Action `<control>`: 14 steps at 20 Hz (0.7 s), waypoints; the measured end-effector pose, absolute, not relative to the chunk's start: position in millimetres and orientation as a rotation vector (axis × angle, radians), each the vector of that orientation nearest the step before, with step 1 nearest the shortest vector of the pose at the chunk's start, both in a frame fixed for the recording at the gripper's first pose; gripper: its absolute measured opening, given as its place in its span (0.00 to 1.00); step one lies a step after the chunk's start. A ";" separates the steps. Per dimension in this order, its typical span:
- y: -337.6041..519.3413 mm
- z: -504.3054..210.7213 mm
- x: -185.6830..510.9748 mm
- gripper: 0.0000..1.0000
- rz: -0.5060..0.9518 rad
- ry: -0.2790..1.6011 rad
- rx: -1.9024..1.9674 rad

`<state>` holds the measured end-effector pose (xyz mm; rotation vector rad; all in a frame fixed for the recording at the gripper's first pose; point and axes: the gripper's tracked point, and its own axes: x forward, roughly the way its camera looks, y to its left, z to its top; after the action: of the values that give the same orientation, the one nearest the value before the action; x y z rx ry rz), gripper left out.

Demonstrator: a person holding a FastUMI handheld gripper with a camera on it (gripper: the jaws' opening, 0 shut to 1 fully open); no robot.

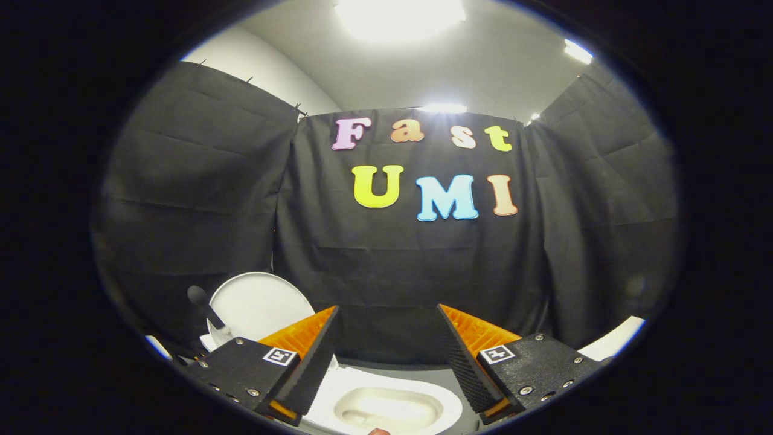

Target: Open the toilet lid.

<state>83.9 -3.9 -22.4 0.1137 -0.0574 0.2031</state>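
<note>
- A mock bathroom set up in a booth: a white toilet (386, 408) stands on the floor, its lid (259, 305) up.
- Black cloth walls (398, 272) surround it, under bright ceiling lights (398, 15).

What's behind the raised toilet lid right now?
Behind the upright lid hangs the black cloth wall; a dark handle stands beside it. The lid's base is covered by one of the fingers. The gripper is open above the bowl.

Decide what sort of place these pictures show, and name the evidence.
Probably a mock bathroom in a recording booth: a white toilet bowl lies between the open gripper fingers, its lid raised, with black cloth walls behind.
</note>
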 end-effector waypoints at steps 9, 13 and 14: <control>-76.8 -51.5 11.4 0.94 0.181 -0.059 0.219; -106.3 -50.4 -2.9 0.94 0.155 -0.045 0.212; -117.9 -56.5 -9.2 0.94 0.130 -0.031 0.200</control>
<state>-9.2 -117.9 -56.5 0.2000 -0.0309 0.1297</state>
